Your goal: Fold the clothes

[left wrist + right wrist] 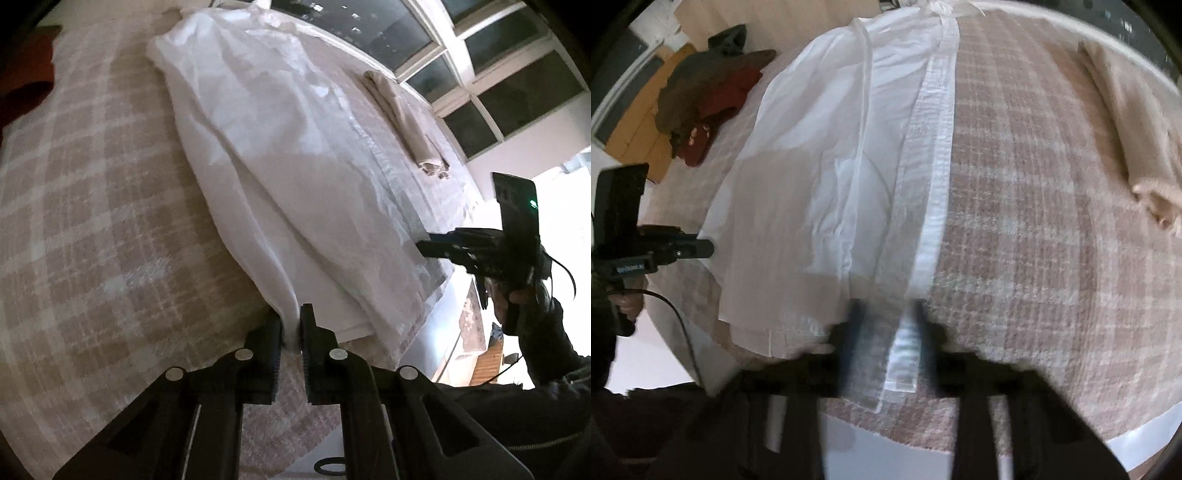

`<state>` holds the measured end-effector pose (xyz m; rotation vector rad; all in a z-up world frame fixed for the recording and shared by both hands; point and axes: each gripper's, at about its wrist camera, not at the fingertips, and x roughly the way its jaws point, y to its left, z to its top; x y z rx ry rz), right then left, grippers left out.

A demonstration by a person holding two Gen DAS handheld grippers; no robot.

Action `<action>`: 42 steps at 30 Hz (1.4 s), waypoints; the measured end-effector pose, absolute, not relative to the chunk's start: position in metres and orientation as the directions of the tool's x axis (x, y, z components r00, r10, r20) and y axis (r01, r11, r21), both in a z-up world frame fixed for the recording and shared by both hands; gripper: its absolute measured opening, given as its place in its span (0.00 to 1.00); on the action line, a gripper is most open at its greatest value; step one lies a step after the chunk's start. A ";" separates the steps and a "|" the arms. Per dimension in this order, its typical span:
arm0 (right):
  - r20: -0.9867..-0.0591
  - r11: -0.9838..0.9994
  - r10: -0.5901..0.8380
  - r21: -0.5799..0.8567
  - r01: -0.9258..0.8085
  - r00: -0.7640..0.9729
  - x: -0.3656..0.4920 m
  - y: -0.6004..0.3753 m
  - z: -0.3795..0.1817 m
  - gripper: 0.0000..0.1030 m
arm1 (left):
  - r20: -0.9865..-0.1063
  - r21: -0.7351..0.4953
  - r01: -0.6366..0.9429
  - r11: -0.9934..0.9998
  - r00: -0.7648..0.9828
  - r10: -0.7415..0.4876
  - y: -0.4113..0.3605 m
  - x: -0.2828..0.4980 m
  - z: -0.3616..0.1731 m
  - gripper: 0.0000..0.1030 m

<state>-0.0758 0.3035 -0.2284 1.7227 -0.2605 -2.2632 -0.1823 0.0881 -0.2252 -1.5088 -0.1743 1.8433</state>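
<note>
A white shirt [288, 140] lies spread lengthwise on a beige checked blanket [92, 221]. My left gripper [291, 317] is shut on a bunched corner of the shirt's near hem, lifting it slightly off the blanket. In the right wrist view, which is blurred, my right gripper [888, 321] straddles the shirt's button band [934, 177] at the near hem. Seen from the left wrist, the right gripper [424, 246] has its tips together on the shirt's edge. The left gripper [705, 248] shows at the shirt's [820, 166] other near corner.
A folded beige garment [406, 118] [1126, 122] lies on the blanket [1034, 221] beside the shirt, near the windows [498, 74]. A pile of dark red and brown clothes [705, 99] sits at the other side. The bed's edge runs close under both grippers.
</note>
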 end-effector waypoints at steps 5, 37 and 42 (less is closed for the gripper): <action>-0.852 -0.885 -0.463 0.461 0.069 -0.243 -0.076 0.329 -0.217 0.04 | -0.737 -0.589 -0.453 -0.669 -0.037 0.674 0.089 -0.189 -0.204 0.07; -0.849 -0.887 -0.343 0.434 -0.160 -0.401 -0.329 0.399 -0.160 0.21 | -0.712 -0.507 -0.370 -0.779 -0.329 0.620 0.076 -0.444 -0.155 0.27; -0.846 -0.930 -0.358 0.362 0.068 -0.394 -0.314 0.344 -0.159 0.21 | -0.671 -0.525 -0.473 -0.707 -0.281 0.686 0.093 -0.416 -0.148 0.30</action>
